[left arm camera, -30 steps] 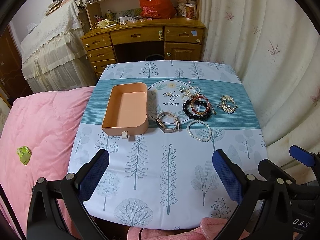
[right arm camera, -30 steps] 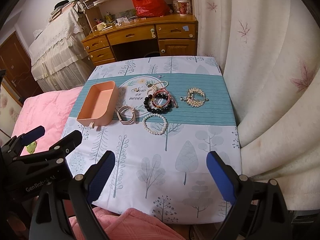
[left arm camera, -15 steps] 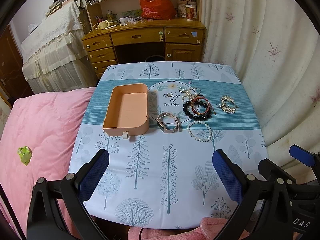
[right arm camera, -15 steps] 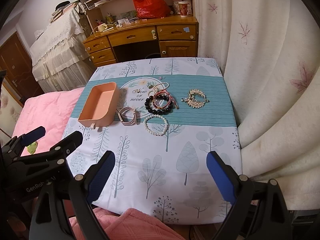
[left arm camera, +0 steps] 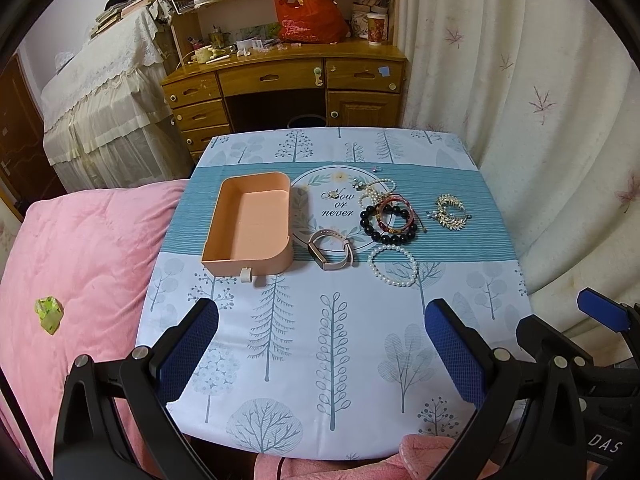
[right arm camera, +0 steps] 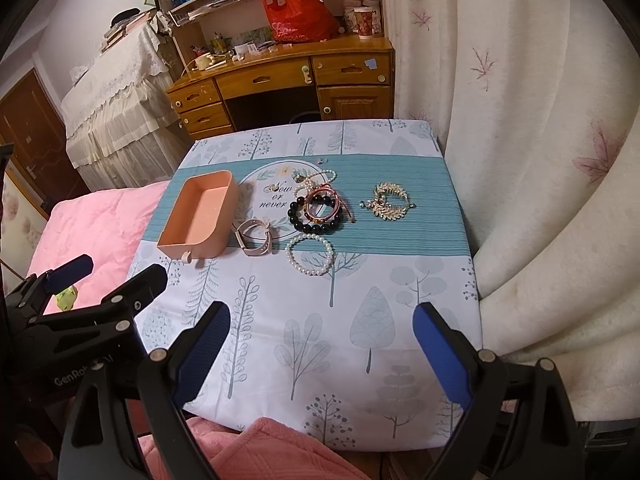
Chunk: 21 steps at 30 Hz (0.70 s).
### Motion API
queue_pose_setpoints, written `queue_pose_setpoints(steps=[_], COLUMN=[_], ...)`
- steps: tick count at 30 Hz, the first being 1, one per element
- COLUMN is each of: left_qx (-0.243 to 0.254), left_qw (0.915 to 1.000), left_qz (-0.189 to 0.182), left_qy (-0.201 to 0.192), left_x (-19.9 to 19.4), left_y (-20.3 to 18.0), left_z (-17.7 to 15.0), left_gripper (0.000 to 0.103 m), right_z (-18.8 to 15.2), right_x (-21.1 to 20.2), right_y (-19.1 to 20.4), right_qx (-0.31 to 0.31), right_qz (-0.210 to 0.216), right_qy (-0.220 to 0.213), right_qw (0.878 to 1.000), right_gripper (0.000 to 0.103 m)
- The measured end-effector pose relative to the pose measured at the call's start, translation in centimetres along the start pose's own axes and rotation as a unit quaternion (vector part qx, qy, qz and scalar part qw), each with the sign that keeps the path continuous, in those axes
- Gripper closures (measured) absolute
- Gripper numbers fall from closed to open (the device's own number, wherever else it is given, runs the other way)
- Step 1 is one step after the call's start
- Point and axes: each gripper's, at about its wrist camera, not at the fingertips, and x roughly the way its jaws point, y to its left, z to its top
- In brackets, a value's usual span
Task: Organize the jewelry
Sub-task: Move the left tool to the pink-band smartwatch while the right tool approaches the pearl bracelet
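Both grippers [left arm camera: 320, 340] [right arm camera: 322, 336] agape; one tray [left arm camera: 250, 222], two pearl bracelets [left arm camera: 393, 265]

Beyond the jaws, a matt peach plastic tray [left arm camera: 250, 224] sits on smooth printed cloth [left arm camera: 340, 320]; glossy black beads [left arm camera: 386, 220] gleam beside pearly ones [left arm camera: 394, 266].

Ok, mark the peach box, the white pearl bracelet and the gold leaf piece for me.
peach box [left arm camera: 262, 216], left wrist view, bare floor.
white pearl bracelet [right arm camera: 289, 256], right wrist view, left beads.
gold leaf piece [right arm camera: 390, 203], right wrist view, middle leaves.
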Motion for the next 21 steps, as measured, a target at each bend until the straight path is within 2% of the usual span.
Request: queue_pose_setpoints(steps=[5,8,11,14,17,21], left_qx=[0.004,0.006,0.014,0.004,0.015,0.028], left_qw=[1.0,0.9999,0.9983,0.9961,0.9943,0.9919], left_qz=[0.008,0.011,-0.025,-0.055,-0.054,-0.063], left_qy=[-0.001,0.012,0.052,0.069,0.091,0.107], left_x=[0.1,0.9,2.4,3.8,6.1,9.8], left_y=[-0.1,0.1,0.8,1.7,1.7,1.4], left_z=[0.2,0.3,-0.1,-1.1,-2.2,-3.2], left_gripper=[0.001,0.001,0.001,0.001,0.001,0.001], right_z=[0.2,0.3,0.0,-0.5,-1.5,-2.2], right_x=[0.4,1.0,2.0,2.8,4.1,7.1], right_y=[-0.1,0.2,0.3,0.6,1.2,1.7], right_qx=[0.004,0.001,-0.001,-0.015,-0.054,-0.107], right_qz=[0.009,0.027,0.046,0.026,-0.006,-0.029], right_qy=[-0.002,0.006,0.015,0.006,-0.014,-0.008], right_qw=[1.0,1.0,0.999,1.0,0.998,0.994], right_gripper=[0.009,0.009,0.009,0.009,0.009,0.009])
